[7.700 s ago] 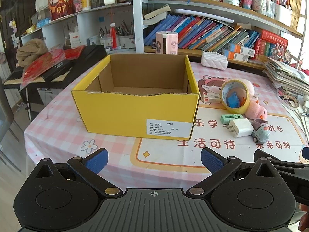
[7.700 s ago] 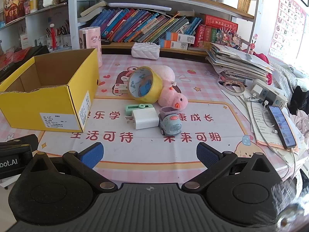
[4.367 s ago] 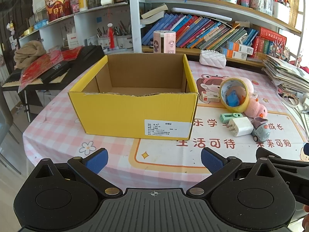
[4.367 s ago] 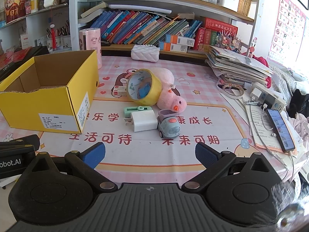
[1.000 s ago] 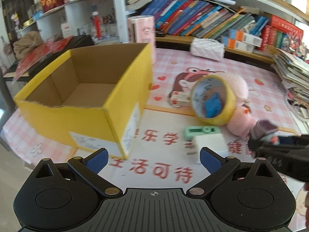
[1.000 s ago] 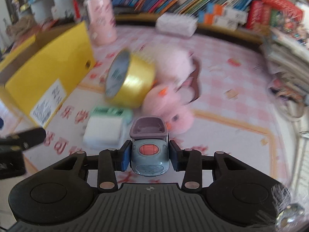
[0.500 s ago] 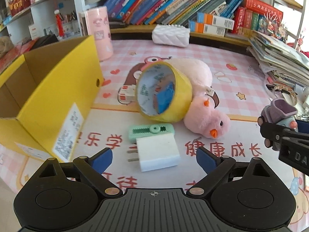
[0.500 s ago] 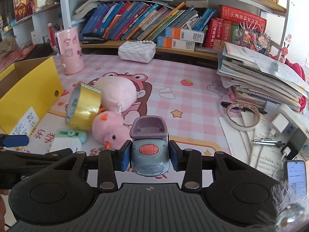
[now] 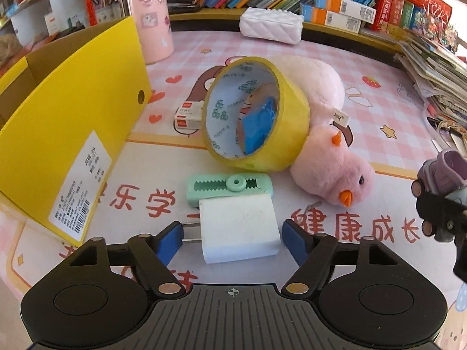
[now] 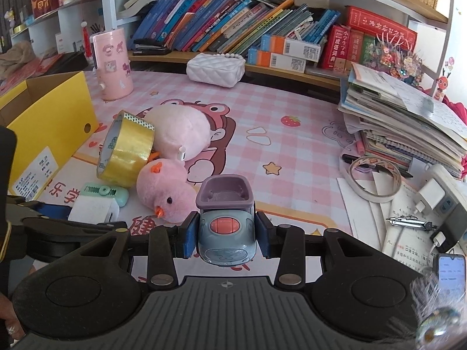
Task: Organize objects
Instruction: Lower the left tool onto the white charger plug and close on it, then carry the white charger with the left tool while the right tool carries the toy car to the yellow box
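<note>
Matching black hand-held grippers with blue fingertip pads

Each gripper, left (image 9: pixel 233 237) and right (image 10: pixel 227 237), has a ribbed dark-grey centre plate with a small white crosshair mark, two round black discs at its sides, and angular black linkage arms with triangular cut-outs. Brass-coloured round pivots sit at the arm bases. The fingers (image 9: pixel 167 240) end in blue pads.

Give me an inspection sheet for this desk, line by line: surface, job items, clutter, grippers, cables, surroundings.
Surface: pink checked tablecloth.
Job's things: yellow box; tape roll leaning on pink plush chick; green gadget; eraser.
Clutter: paper stack, phone.
Grippers: left gripper has just been closing around white charger, not gripped; right gripper holds toy car.
Cables: power strip.
Surroundings: bookshelf.
</note>
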